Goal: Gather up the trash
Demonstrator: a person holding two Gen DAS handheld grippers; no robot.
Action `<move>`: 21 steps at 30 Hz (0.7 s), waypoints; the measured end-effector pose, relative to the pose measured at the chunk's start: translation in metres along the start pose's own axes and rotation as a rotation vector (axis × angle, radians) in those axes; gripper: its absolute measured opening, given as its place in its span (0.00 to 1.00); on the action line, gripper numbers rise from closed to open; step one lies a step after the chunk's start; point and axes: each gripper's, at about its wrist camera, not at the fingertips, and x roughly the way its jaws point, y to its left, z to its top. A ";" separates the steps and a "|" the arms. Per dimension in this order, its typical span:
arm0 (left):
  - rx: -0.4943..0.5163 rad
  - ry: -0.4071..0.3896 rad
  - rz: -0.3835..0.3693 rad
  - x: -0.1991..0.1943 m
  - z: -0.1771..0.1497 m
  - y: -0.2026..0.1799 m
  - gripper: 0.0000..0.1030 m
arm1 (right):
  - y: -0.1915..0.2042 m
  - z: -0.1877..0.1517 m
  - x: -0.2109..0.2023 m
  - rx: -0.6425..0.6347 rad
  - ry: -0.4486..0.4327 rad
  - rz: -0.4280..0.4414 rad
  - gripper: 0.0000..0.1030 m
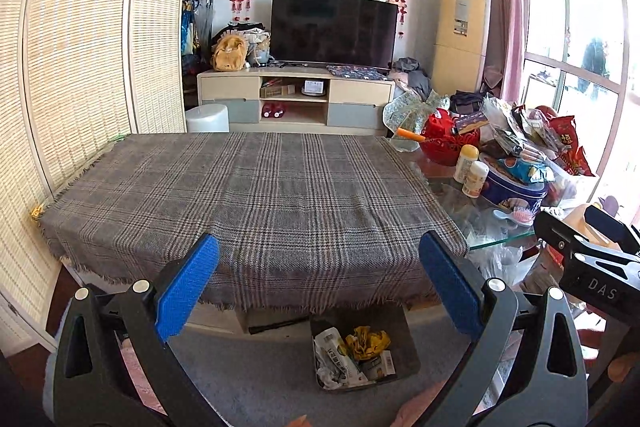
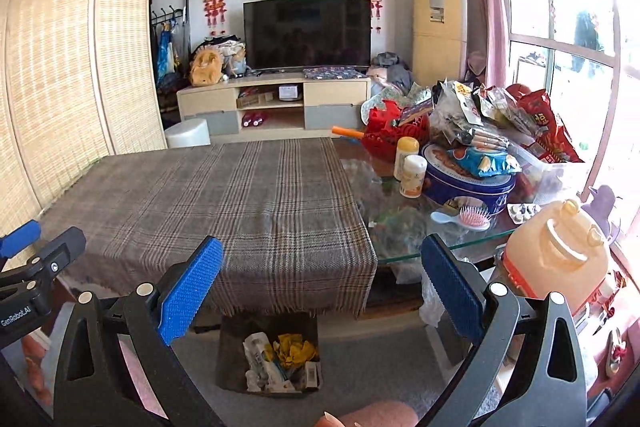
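A dark square bin (image 1: 404,343) stands on the grey floor in front of the table and holds trash (image 1: 352,355): a white wrapper, crumpled yellow paper and a small carton. It also shows in the right wrist view (image 2: 230,351), with the trash (image 2: 280,363) inside. My left gripper (image 1: 320,279) is open and empty, above and behind the bin. My right gripper (image 2: 320,283) is open and empty, held beside it; its black body shows in the left wrist view (image 1: 592,263). The plaid cloth (image 1: 248,195) over the table is bare.
The glass table end (image 2: 404,227) carries a blue tin (image 2: 468,183), two bottles (image 2: 412,171), a red basket (image 2: 392,135), snack bags (image 2: 500,115) and a pink brush (image 2: 474,218). An orange jug (image 2: 556,255) stands at the right. A folding screen (image 1: 80,59) stands left.
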 end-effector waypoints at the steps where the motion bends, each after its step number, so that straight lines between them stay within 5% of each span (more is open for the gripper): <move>1: 0.008 -0.003 0.011 -0.001 0.000 -0.002 0.92 | 0.000 0.000 0.000 -0.002 0.001 0.002 0.97; 21: 0.031 -0.021 0.081 -0.004 0.000 -0.015 0.92 | 0.002 0.000 0.004 -0.006 0.013 0.014 0.97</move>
